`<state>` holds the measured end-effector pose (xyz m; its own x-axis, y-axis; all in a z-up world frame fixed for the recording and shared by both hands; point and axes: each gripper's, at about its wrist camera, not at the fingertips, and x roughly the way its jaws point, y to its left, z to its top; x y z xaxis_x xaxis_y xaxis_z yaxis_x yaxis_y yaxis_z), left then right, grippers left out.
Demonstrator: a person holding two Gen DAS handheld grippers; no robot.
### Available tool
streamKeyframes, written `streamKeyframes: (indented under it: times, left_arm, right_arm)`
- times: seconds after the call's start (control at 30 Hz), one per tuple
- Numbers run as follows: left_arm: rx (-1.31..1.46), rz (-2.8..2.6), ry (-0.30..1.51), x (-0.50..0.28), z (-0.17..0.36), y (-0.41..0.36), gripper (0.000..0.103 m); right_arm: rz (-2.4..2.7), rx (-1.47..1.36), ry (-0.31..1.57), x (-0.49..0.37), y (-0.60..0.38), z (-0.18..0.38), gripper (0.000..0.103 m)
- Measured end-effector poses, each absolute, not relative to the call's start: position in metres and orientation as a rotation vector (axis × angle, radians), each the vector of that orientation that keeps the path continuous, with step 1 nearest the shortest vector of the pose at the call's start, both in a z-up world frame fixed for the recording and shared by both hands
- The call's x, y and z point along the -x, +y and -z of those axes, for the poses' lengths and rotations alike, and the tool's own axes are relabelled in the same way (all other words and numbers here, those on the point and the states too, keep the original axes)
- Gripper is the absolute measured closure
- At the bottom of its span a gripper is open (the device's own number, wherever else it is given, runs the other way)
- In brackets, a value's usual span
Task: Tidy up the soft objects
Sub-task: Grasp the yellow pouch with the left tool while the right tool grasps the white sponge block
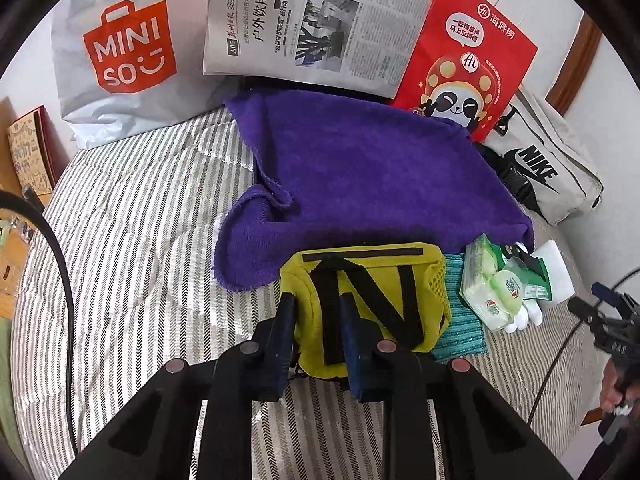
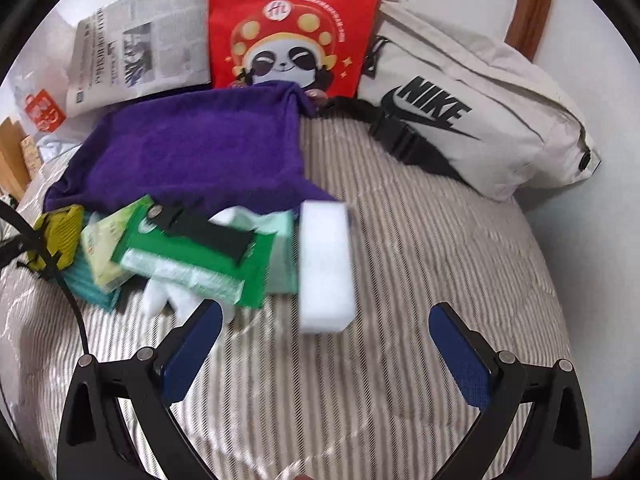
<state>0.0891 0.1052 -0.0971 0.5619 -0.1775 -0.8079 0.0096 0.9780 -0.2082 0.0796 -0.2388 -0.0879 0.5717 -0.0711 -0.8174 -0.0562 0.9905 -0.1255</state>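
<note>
A yellow pouch with black straps (image 1: 372,304) lies on the striped bed, partly on a teal cloth (image 1: 460,320). My left gripper (image 1: 316,308) is shut on the pouch's left edge. A purple towel (image 1: 360,172) lies spread behind it. Tissue packs (image 1: 496,284) and a white sponge block (image 1: 556,268) lie to the right. In the right wrist view my right gripper (image 2: 324,320) is open and empty, just short of the white sponge block (image 2: 326,264). The green tissue packs (image 2: 200,256), purple towel (image 2: 192,148) and yellow pouch (image 2: 60,236) lie to its left.
At the back stand a Miniso bag (image 1: 120,60), a newspaper (image 1: 312,24) and a red panda paper bag (image 1: 468,56). A beige Nike waist bag (image 2: 480,120) lies at the right by the wall. A box (image 1: 32,152) sits at the left bed edge.
</note>
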Motion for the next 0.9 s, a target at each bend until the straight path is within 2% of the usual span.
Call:
streamKeyframes:
  times: [0.23,0.33,0.4,0.43,0.47,0.5,0.57,0.77,0.8,0.83,0.9]
  left_arm:
    - [0.199,0.112,0.981,-0.089,0.104,0.102,0.082]
    - [0.2,0.113,0.981,-0.09,0.105,0.102,0.082]
    - [0.204,0.116,0.981,-0.091,0.105,0.102,0.082]
    - [0.207,0.116,0.981,-0.092,0.106,0.103,0.082]
    - [0.209,0.116,0.981,-0.092,0.107,0.102,0.082]
    - [0.21,0.117,0.981,-0.092,0.107,0.102,0.082]
    - [0.206,0.118,0.98,-0.092,0.107,0.102,0.082]
    - [0.225,0.139,0.965,-0.085,0.099,0.104,0.083]
    - [0.226,0.143,0.964,-0.083,0.097,0.104,0.084]
    - [0.22,0.144,0.96,-0.081,0.095,0.104,0.093]
    - [0.218,0.139,0.961,-0.078,0.093,0.105,0.093]
  right_arm:
    - [0.038,0.131,0.986,-0.11,-0.254,0.104,0.004]
    - [0.013,0.119,1.036,-0.119,-0.257,0.119,0.019]
    - [0.003,0.103,1.07,-0.125,-0.259,0.13,0.038]
    - [-0.007,0.086,1.072,-0.126,-0.26,0.133,0.039]
    - [-0.014,0.069,1.064,-0.125,-0.261,0.134,0.045]
    - [-0.015,0.057,1.052,-0.124,-0.261,0.133,0.06]
    - [-0.013,0.063,1.048,-0.122,-0.26,0.13,0.073]
    - [-0.002,0.084,1.004,-0.111,-0.262,0.112,0.074]
    - [-0.001,0.081,0.996,-0.109,-0.262,0.108,0.074]
    - [-0.003,0.074,0.986,-0.107,-0.262,0.103,0.074]
    - [-0.01,0.07,0.976,-0.104,-0.262,0.096,0.074]
